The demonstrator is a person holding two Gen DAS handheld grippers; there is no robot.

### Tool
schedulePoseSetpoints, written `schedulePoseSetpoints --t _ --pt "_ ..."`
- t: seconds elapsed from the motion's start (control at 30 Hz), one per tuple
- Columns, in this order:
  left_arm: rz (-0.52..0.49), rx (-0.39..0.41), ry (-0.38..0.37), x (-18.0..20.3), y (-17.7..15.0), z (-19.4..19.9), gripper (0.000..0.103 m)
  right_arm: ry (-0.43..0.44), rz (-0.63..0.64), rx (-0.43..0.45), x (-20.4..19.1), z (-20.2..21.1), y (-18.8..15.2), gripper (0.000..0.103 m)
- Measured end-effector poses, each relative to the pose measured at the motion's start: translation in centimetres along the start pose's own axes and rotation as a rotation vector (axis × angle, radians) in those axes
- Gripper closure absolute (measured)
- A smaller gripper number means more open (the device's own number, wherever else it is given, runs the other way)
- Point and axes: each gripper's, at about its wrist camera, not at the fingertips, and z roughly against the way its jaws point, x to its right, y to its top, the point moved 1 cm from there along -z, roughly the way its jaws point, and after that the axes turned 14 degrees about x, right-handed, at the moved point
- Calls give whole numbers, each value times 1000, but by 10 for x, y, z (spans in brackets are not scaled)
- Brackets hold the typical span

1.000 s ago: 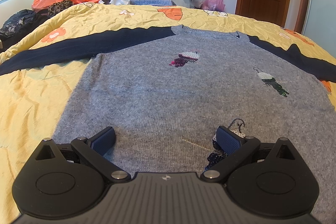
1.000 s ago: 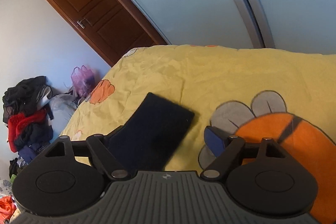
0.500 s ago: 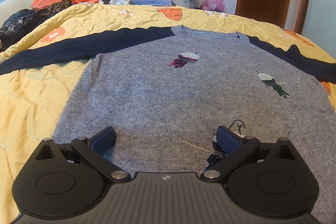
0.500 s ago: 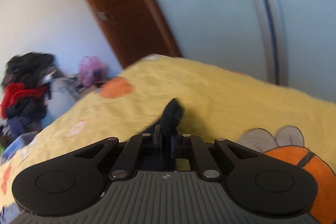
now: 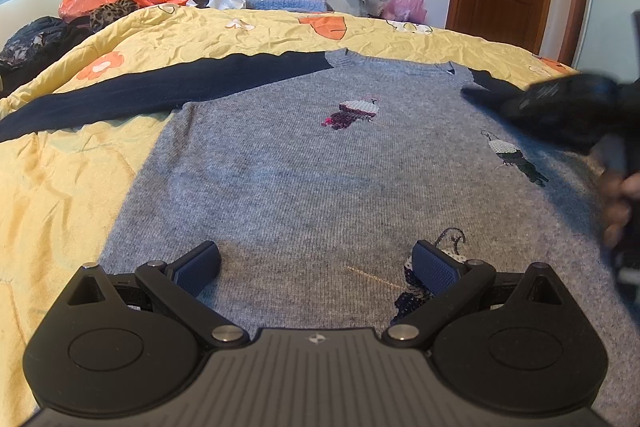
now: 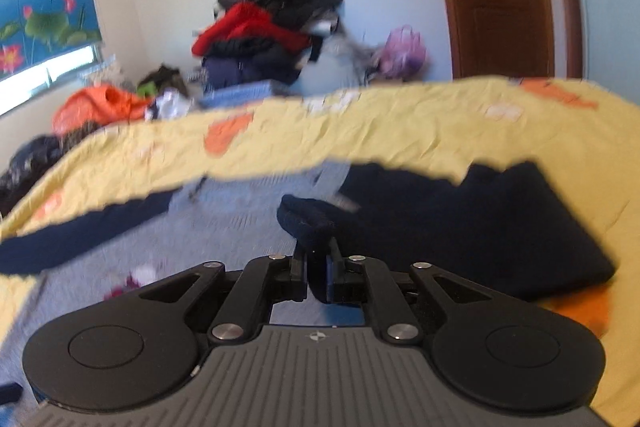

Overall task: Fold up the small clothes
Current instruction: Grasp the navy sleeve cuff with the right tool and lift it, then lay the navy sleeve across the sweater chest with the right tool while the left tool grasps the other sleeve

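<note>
Honestly, much of my right wrist view is smeared: the gray sweater point(image 6: 248, 211) is only a streaky patch and the clothes pile point(image 6: 272, 27) beyond the bed's far edge is soft. What I can read is the right gripper point(image 6: 318, 273), its jaws nearly together and easing apart around the cuff of the navy right sleeve point(image 6: 308, 219), which sticks up between them; the rest of that sleeve lies doubled toward the bed's right edge. From the left wrist view that same gripper point(image 5: 556, 111) is a dark blur over the sweater's right shoulder, and the hand point(image 5: 618, 199) carrying it is cut off by the frame, only blurred fingers showing. The sweater lies flat, front up, across the middle of the yellow quilt point(image 5: 60, 179), its other navy sleeve point(image 5: 160, 87) stretched toward the bed's left edge. My left gripper point(image 5: 316, 263) hangs low over the hem, angled downward, jaws spread wide with nothing between them, its right pad partly hiding a sequinned bird point(image 5: 412, 291).
</note>
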Motion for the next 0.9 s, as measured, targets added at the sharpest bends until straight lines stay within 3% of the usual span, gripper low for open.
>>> schedulePoseSetpoints --t 0.03,0.07,0.1,0.17,0.23,0.33,0.47,0.53,0.63,0.7,0.8,0.87,0.9 --pt "-1 0 1 0 0 0 0 -15 0 -35 -9 -2 -8 63" --pt "0 0 1 0 0 0 0 -14 -4 -37 -14 1 -12 56" --pt "2 2 2 0 0 0 0 2 -11 0 -15 12 -14 52" --pt "6 3 4 -1 0 1 0 34 -40 60 -15 36 -11 32" --pt "11 4 4 -2 0 2 0 57 -50 97 -12 59 -8 25" --pt "84 -2 -30 -6 10 3 0 83 -103 115 8 82 -16 25" --pt "392 15 -298 -18 45 -12 0 102 -339 75 45 76 -26 24" --pt "547 -48 -416 -15 60 -42 0 107 -423 78 57 74 -26 22" --pt "685 -171 -499 5 72 -90 0 123 -519 60 70 70 -31 22" --pt "698 -217 -543 27 76 -115 0 134 -564 63 75 70 -33 23" --pt "641 -281 -545 63 78 -143 1 144 -633 63 84 71 -36 23" --pt "593 -248 -526 81 80 -151 2 150 -663 70 87 71 -37 23" --pt "571 -242 -513 88 83 -155 8 151 -670 71 87 70 -37 23"
